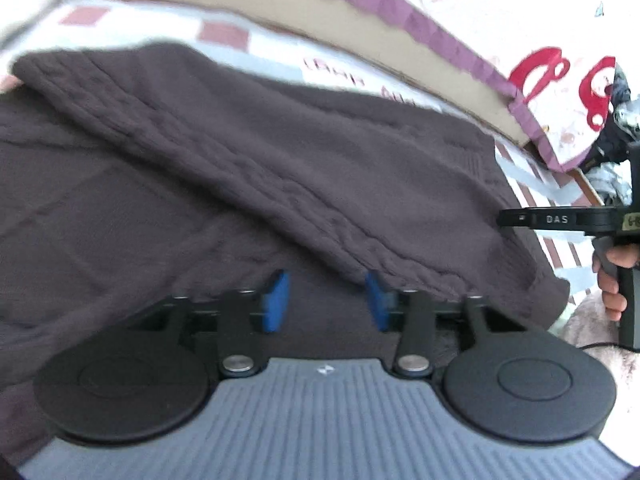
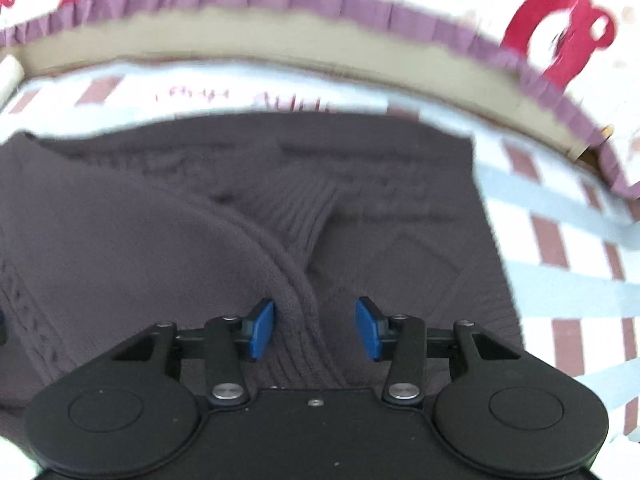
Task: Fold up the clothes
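A dark brown cable-knit sweater (image 1: 224, 152) lies spread on a checked sheet, with one sleeve folded diagonally across its body. My left gripper (image 1: 328, 302) is open just above the knit, close to the sleeve's cuff end, its blue pads (image 1: 278, 300) apart with nothing between them. In the right wrist view the same sweater (image 2: 400, 248) fills the middle, its ribbed collar (image 2: 296, 216) ahead. My right gripper (image 2: 316, 328) is open, a rolled edge of the knit running between its blue pads (image 2: 262, 330) without being clamped. The right gripper also shows at the left view's right edge (image 1: 516, 220), held by a hand (image 1: 612, 280).
The sheet (image 2: 568, 264) is white with pale blue bands and dull red squares. A tan board with a purple ruffled trim (image 2: 280, 4) runs along the far side. Behind it lies white fabric with red prints (image 1: 540, 76). Pale fluffy cloth (image 1: 592, 328) sits at the right.
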